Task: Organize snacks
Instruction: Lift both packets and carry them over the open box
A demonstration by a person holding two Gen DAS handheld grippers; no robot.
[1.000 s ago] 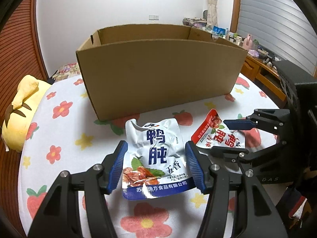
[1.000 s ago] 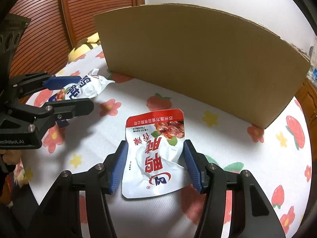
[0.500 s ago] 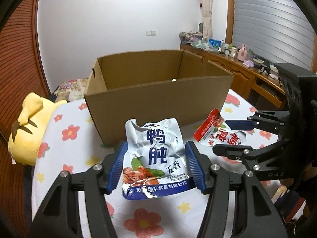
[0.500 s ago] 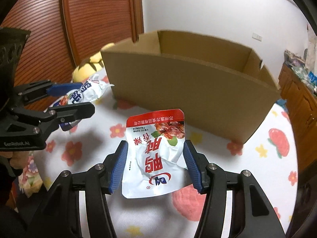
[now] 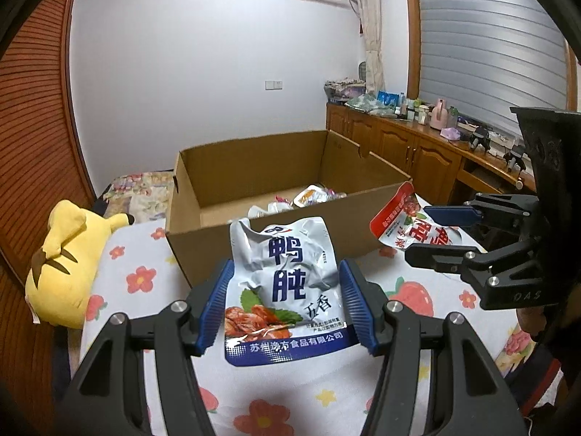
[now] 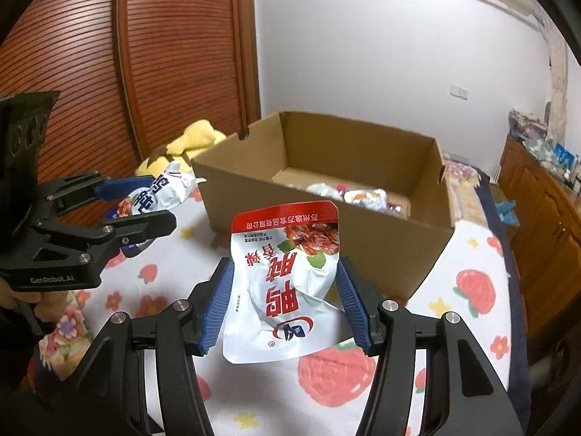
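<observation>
My left gripper [image 5: 285,305] is shut on a white and blue snack pouch [image 5: 283,287], held above the flowered cloth in front of the open cardboard box [image 5: 363,232]. My right gripper [image 6: 283,307] is shut on a white and red snack pouch [image 6: 287,283], also raised before the box [image 6: 381,239]. Each gripper shows in the other's view: the right one [image 5: 435,232] with the red pouch [image 5: 403,221], the left one [image 6: 141,203] with the blue pouch [image 6: 159,192]. Several wrapped snacks [image 6: 359,196] lie inside the box.
A yellow plush toy [image 5: 69,258] lies at the left beside the box. Wooden cabinets [image 5: 417,152] with clutter stand at the right. A slatted wooden door [image 6: 145,72] is at the left. The flowered tablecloth [image 6: 472,290] covers the surface.
Both grippers have risen with their pouches. The view now looks over the box's near wall onto the snacks inside.
</observation>
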